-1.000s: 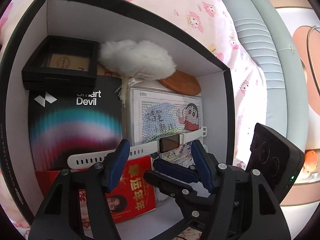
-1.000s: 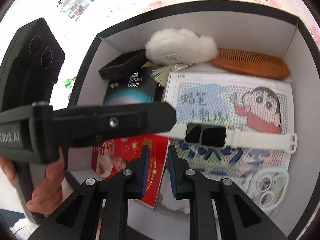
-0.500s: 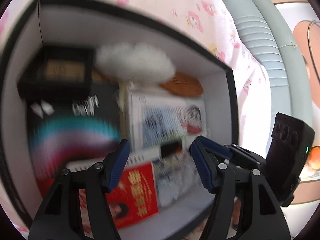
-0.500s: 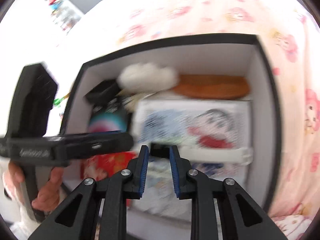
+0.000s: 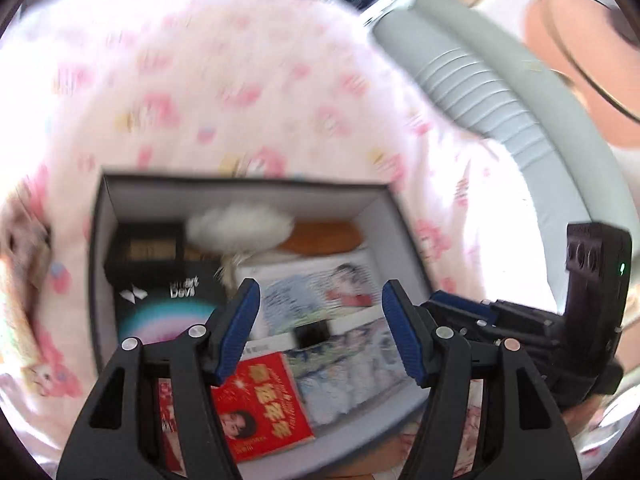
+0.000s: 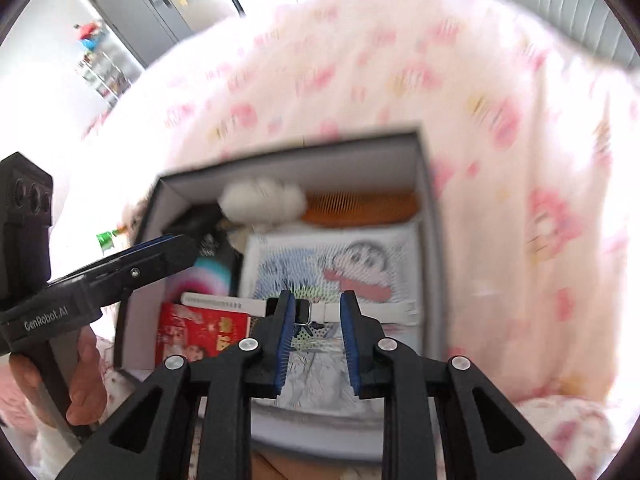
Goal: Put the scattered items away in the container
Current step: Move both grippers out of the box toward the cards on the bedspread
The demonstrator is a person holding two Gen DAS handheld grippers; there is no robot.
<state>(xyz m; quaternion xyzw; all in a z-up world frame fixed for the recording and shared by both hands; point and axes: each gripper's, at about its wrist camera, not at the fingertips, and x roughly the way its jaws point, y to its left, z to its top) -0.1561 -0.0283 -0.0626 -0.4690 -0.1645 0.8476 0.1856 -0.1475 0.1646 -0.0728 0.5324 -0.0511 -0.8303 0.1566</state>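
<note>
The black, white-lined box [image 6: 430, 216] on the pink-printed bedspread [image 6: 500, 120] holds a white fluffy puff [image 6: 262, 202], an orange comb [image 6: 360, 208], a cartoon-printed pack [image 6: 340, 260], a red booklet [image 5: 260, 396] and a white smartwatch [image 6: 320, 312] lying across the pack. The left tongs [image 5: 318, 332] stand spread and empty; the right tongs [image 6: 314, 340], jaws just opening, are partly spread, nothing between them.

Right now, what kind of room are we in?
Probably a bedroom. The box sits on a pink cartoon-print bedsheet, a grey padded headboard runs alongside, and a grey wardrobe stands behind.
</note>
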